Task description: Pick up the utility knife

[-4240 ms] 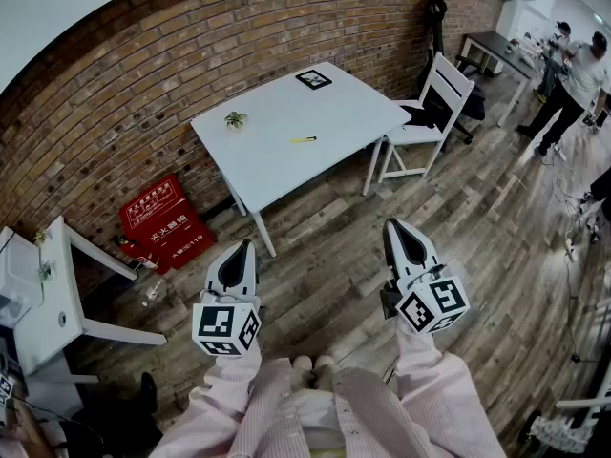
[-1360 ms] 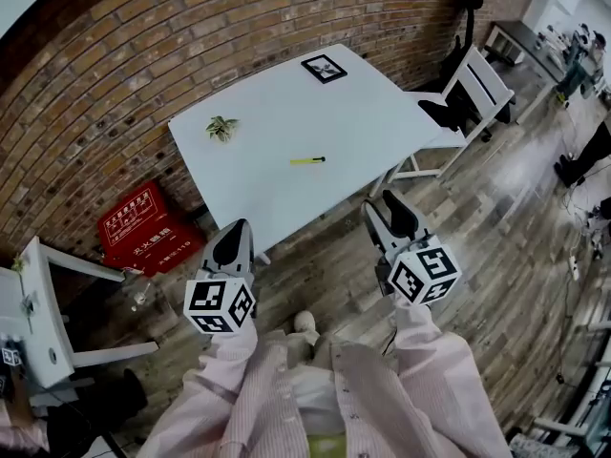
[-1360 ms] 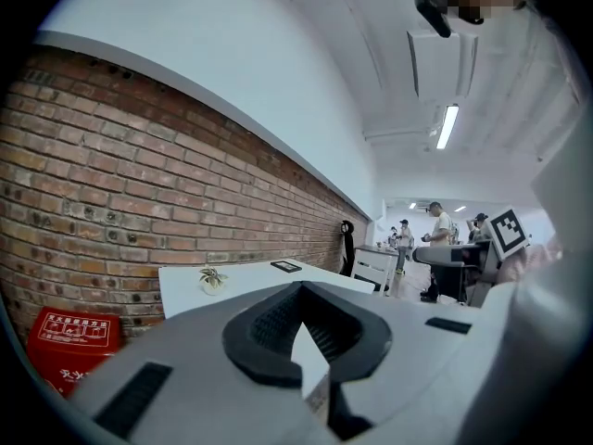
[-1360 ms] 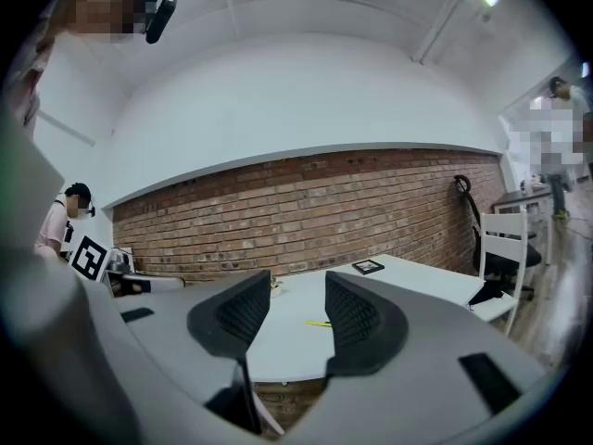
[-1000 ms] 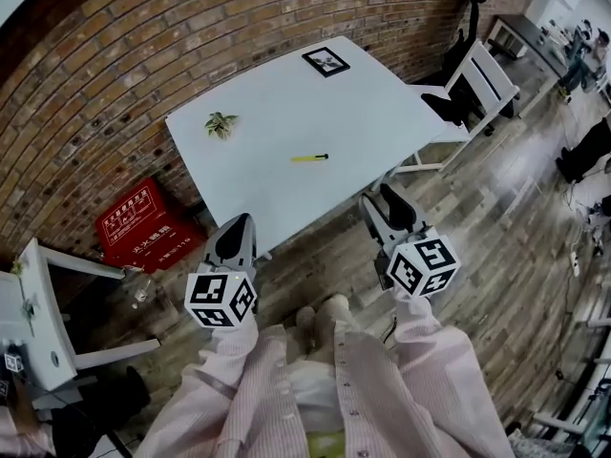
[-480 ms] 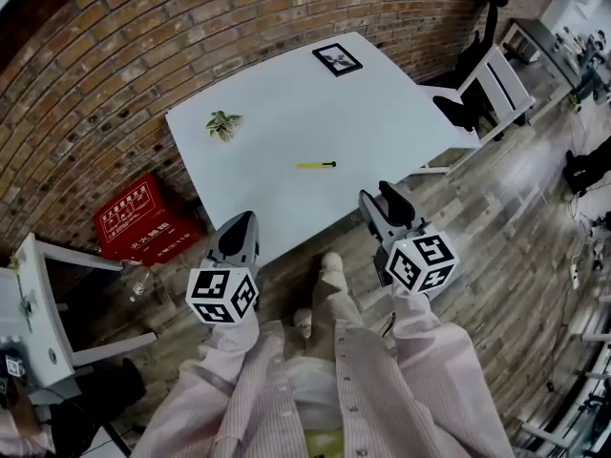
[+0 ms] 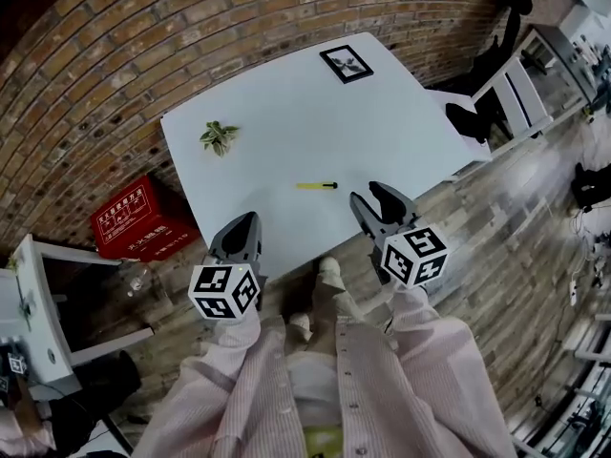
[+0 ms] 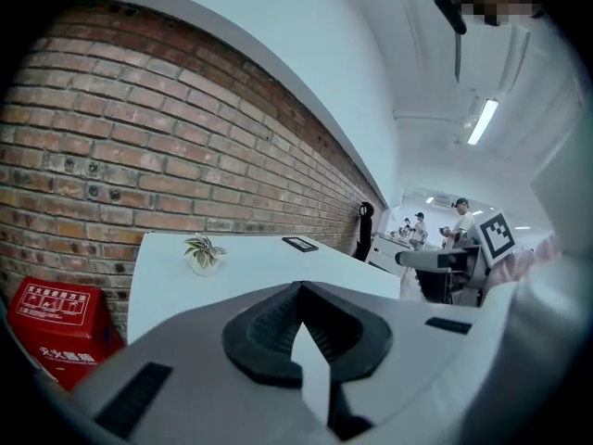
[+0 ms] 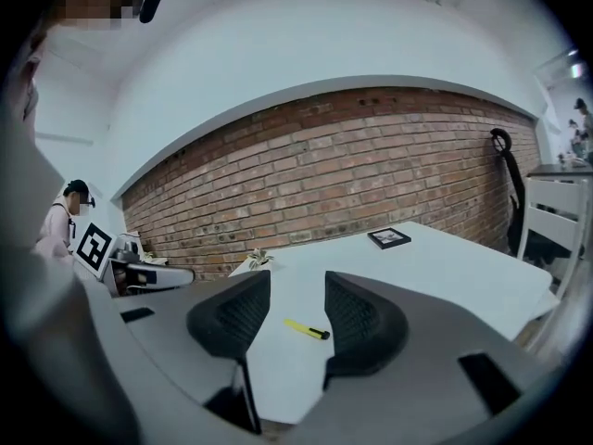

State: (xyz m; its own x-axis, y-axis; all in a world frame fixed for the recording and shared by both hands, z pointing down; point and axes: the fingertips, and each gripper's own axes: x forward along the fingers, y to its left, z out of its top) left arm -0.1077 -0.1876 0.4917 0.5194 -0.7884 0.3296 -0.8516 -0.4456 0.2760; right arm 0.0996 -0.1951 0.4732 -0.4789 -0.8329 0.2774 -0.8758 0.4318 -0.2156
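Observation:
The utility knife (image 7: 316,185), yellow with a dark tip, lies flat on the white table (image 7: 286,113), near the front edge. My right gripper (image 7: 379,198) hovers over that edge, just right of the knife and apart from it. It is open with nothing between its fingers. In the right gripper view the knife (image 9: 306,329) shows through the gap between the two dark pads (image 9: 233,318). My left gripper (image 7: 244,222) is shut and empty at the table's front edge, left of the knife. Its pads (image 8: 298,290) meet in the left gripper view.
A small potted plant (image 7: 218,136) stands at the table's back left and a framed picture (image 7: 346,63) at the far corner. A red box (image 7: 131,220) sits on the floor by the brick wall. White chairs stand right (image 7: 496,93) and left (image 7: 38,303) of the table.
The person has walked up to the table, so it and the knife now lie close in front of both grippers. The right gripper's jaws have parted since the oldest frame.

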